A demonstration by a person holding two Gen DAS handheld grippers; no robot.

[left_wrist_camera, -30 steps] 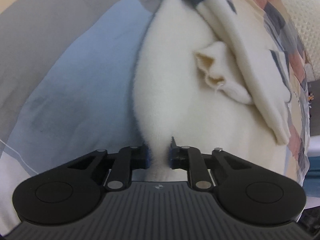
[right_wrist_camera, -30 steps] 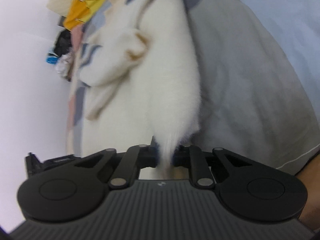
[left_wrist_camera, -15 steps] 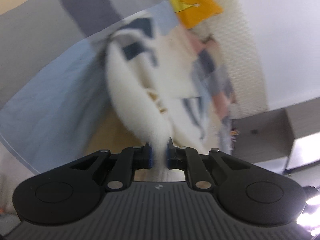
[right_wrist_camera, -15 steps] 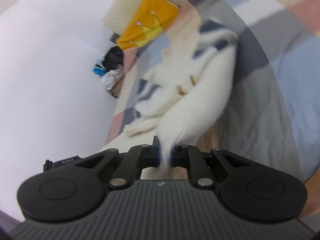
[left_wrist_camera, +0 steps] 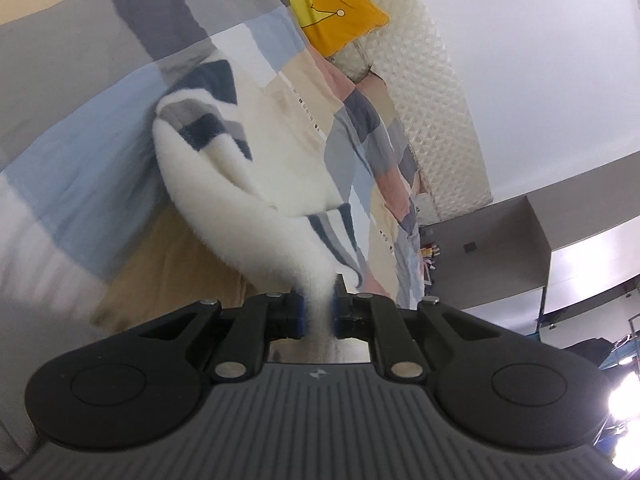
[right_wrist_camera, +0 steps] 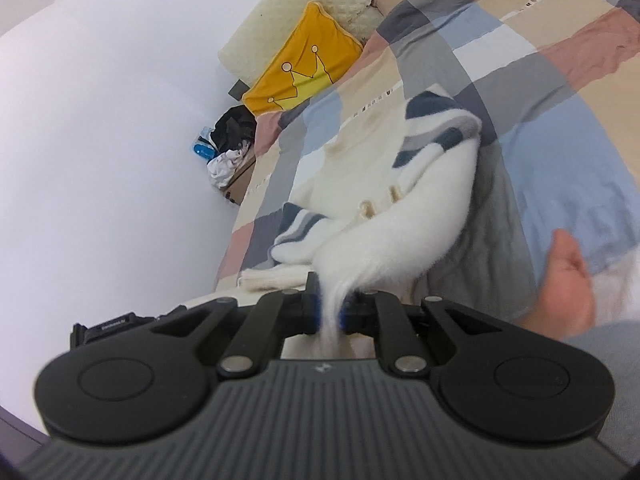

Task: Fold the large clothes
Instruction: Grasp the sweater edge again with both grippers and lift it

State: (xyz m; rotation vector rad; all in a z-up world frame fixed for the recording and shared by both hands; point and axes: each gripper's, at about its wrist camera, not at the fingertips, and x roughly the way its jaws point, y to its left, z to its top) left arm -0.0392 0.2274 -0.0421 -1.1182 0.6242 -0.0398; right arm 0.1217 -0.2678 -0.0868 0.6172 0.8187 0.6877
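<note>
Both grippers have lifted the fluffy white striped-sleeve sweater (left_wrist_camera: 256, 204) off the patchwork bedspread (left_wrist_camera: 80, 92) | left gripper (left_wrist_camera: 319, 312) and right gripper (right_wrist_camera: 330, 312) clamp its hem | carry level, even, taut.

Home bedroom: patchwork-quilted bed (right_wrist_camera: 500, 40), crown-print yellow cushion (right_wrist_camera: 304, 68).

No readable text; small logo on gripper body illegible.

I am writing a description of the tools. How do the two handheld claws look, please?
Both look alike. The left claw and the right claw have matte black linkage arms with silver pivot pins, blue pads on the fingers, two round black discs, and a dark grey ribbed body with a small logo. No cables or sleeves show.
</note>
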